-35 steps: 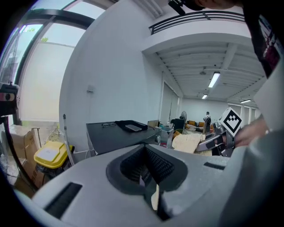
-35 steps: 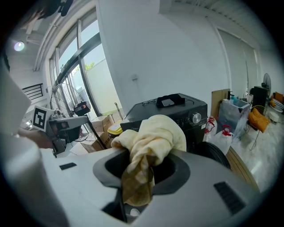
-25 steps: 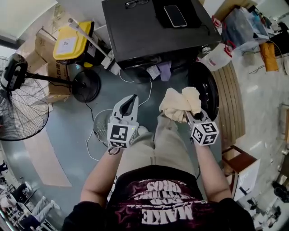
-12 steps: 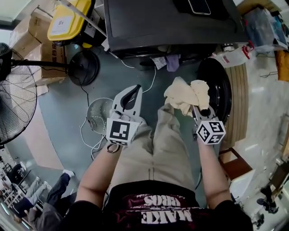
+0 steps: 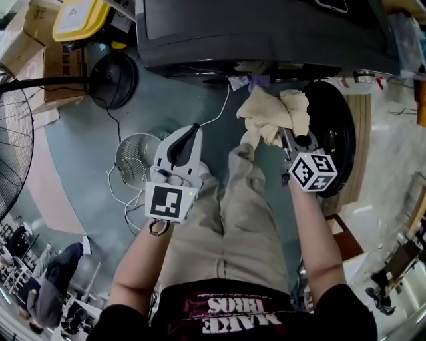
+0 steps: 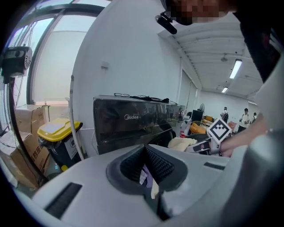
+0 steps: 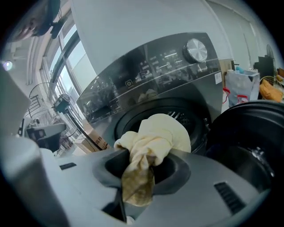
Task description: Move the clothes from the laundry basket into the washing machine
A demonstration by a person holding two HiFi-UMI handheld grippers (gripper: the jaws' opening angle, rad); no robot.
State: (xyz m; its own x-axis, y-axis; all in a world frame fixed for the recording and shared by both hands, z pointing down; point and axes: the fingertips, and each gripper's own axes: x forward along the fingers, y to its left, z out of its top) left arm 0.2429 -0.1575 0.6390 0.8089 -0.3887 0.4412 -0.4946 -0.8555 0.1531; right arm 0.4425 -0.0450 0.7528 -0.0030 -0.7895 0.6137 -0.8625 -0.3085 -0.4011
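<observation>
A cream cloth hangs bunched from my right gripper, which is shut on it just in front of the dark washing machine. In the right gripper view the cloth fills the jaws of the right gripper, and the round drum opening lies right behind it. The machine's door stands swung open at the right. My left gripper is shut and holds nothing, lower left of the cloth. In its own view the left gripper faces the machine's front. No laundry basket is in view.
A yellow-lidded bin and cardboard boxes stand left of the machine. A fan's round base and a wire fan guard with cables lie on the floor at the left. The person's legs are below the grippers.
Both grippers have sunk and moved closer to the washing machine. The cream cloth has travelled with the right gripper toward the open door.
</observation>
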